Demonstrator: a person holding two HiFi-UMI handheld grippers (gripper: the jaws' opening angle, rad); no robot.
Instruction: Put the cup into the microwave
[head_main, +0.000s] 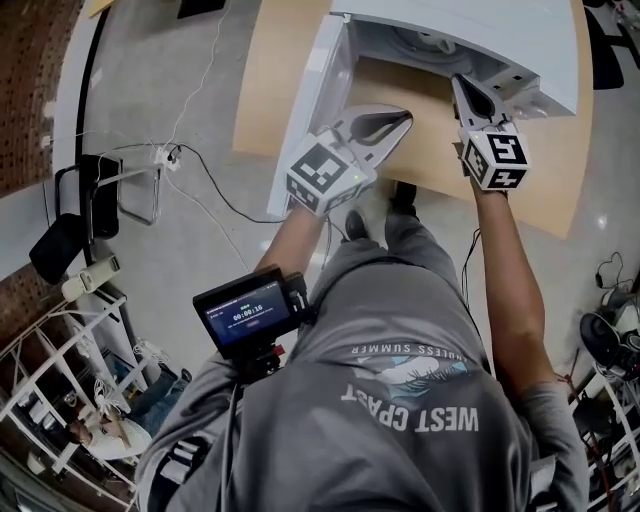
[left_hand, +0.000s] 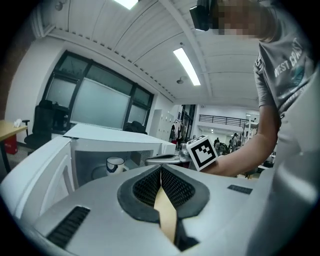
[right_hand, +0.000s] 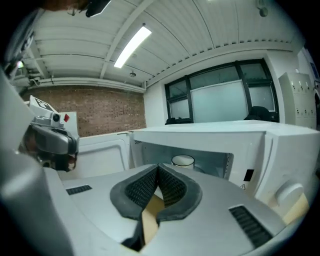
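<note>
The white microwave (head_main: 470, 30) stands on the table with its door (head_main: 308, 120) swung open to the left. Inside it sits a white cup (left_hand: 115, 165), upright on the turntable; the same cup (right_hand: 183, 161) shows in the right gripper view. My left gripper (head_main: 403, 120) hovers in front of the opening, near the door, its jaws shut (left_hand: 161, 169) with nothing between them. At the opening's right side, by the control panel, my right gripper (head_main: 462, 84) is also shut (right_hand: 158, 167) and empty. Both grippers stay outside the cavity, apart from the cup.
The microwave rests on a light wooden table (head_main: 262, 80). A power strip (head_main: 165, 158) and cables lie on the floor to the left, beside a black chair (head_main: 85, 205). A white wire rack (head_main: 60, 400) stands at the lower left. A camera (head_main: 250, 312) hangs at the person's chest.
</note>
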